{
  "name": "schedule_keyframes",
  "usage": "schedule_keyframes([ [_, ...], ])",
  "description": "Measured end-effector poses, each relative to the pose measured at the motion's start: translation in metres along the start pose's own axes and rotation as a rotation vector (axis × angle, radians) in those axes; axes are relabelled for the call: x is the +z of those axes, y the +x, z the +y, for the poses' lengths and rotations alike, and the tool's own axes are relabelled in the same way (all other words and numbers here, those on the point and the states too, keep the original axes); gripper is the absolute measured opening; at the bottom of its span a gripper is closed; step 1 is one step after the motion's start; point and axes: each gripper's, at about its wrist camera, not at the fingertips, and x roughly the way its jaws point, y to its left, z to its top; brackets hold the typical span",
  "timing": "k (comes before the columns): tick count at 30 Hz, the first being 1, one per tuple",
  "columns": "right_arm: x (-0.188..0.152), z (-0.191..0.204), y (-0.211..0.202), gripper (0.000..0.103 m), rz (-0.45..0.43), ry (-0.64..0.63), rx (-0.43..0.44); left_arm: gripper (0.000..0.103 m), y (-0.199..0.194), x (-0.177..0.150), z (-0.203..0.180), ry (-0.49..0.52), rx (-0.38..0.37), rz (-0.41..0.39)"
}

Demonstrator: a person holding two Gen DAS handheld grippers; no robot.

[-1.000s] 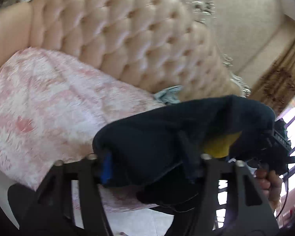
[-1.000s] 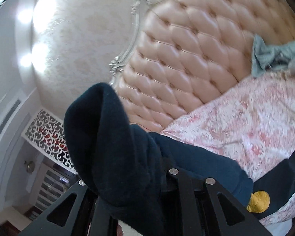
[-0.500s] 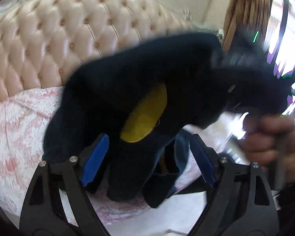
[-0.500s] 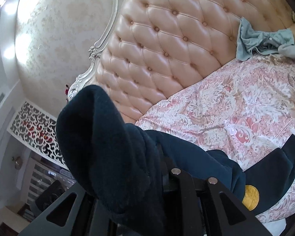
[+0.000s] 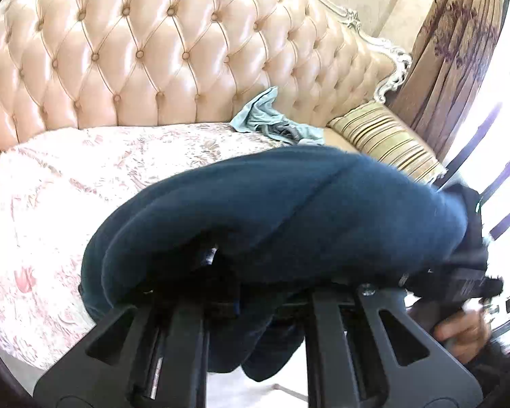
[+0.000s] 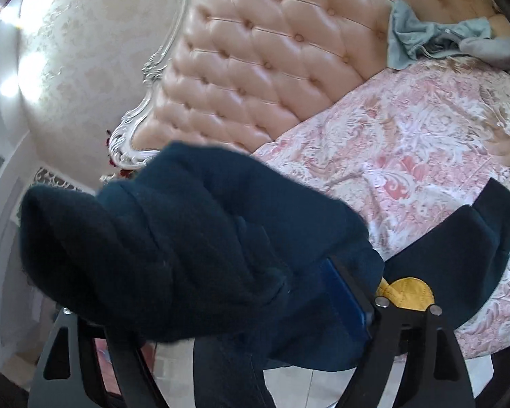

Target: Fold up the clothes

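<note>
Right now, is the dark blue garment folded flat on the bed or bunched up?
Bunched up: the dark blue garment drapes in thick rolls over the hand-held grippers.

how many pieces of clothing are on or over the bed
2: a navy sweater held over the near edge of the bed, and a light blue garment crumpled against the headboard. More may be hidden behind the sweater.

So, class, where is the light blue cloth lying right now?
The light blue cloth lies crumpled at the far edge of the bedspread, against the tufted headboard, beside the striped cushion; the right wrist view shows it top right.
</note>
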Motion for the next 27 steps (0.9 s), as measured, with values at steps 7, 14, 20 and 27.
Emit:
schedule_keyframes([
  [7,-0.003,0.036,-0.031,0.087,-0.134,-0.241,-0.086,0.013,0.003,-0.012,0.036,-0.257,-0.073,0.058],
  [14,-0.033,0.055,-0.012,0.099,-0.055,-0.508,-0.252,0.013,-0.005,-0.011,0.039,-0.353,-0.150,0.044],
  [20,-0.048,0.072,0.026,0.097,0.037,-0.507,-0.134,0.014,-0.008,-0.006,0.029,-0.355,-0.175,0.036],
  [27,-0.051,0.071,0.039,0.017,0.095,-0.492,-0.111,0.013,-0.007,-0.008,0.030,-0.334,-0.185,0.044],
])
